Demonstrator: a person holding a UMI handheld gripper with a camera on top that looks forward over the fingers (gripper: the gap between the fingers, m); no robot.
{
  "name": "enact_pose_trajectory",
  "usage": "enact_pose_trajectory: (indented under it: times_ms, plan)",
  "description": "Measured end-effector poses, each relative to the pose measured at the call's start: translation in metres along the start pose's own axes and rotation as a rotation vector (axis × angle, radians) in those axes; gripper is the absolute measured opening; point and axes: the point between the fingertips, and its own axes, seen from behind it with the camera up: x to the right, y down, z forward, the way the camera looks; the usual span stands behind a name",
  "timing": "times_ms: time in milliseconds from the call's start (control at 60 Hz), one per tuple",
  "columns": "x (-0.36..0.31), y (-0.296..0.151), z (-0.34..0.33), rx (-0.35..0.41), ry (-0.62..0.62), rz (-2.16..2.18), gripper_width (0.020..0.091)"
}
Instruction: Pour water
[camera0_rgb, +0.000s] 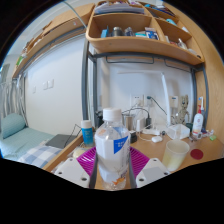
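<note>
A clear plastic water bottle (112, 143) with a white cap and a blue-and-white label stands upright between the two fingers of my gripper (112, 172). Both magenta pads (86, 163) press against its lower sides, so the gripper is shut on it. The bottle's base sits low between the fingertips, just over the wooden desk (150, 148). A translucent plastic cup (176, 154) stands on the desk to the right of the bottle, beyond the right finger.
Behind the bottle are a metal pot (136, 121), a small blue-capped container (88, 132) to the left, a white box (178, 131), a red-topped bottle (198, 120) and a red lid (197, 154). A wooden shelf (140, 45) hangs above. A bed (25, 145) lies left.
</note>
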Motion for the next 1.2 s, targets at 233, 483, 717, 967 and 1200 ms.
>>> enact_pose_trajectory:
  times_ms: [233, 483, 717, 967, 1200]
  plan:
    - [0.006, 0.0, 0.004, -0.007, 0.036, 0.007, 0.0362]
    - [0.03, -0.008, 0.016, -0.079, 0.037, 0.242, 0.0361]
    - [0.074, -0.024, 0.03, -0.111, 0.042, 0.909, 0.0363]
    - [0.105, -0.041, 0.039, -0.106, 0.032, 1.455, 0.0366]
    - [0.117, -0.04, 0.039, -0.151, 0.047, 1.762, 0.0376]
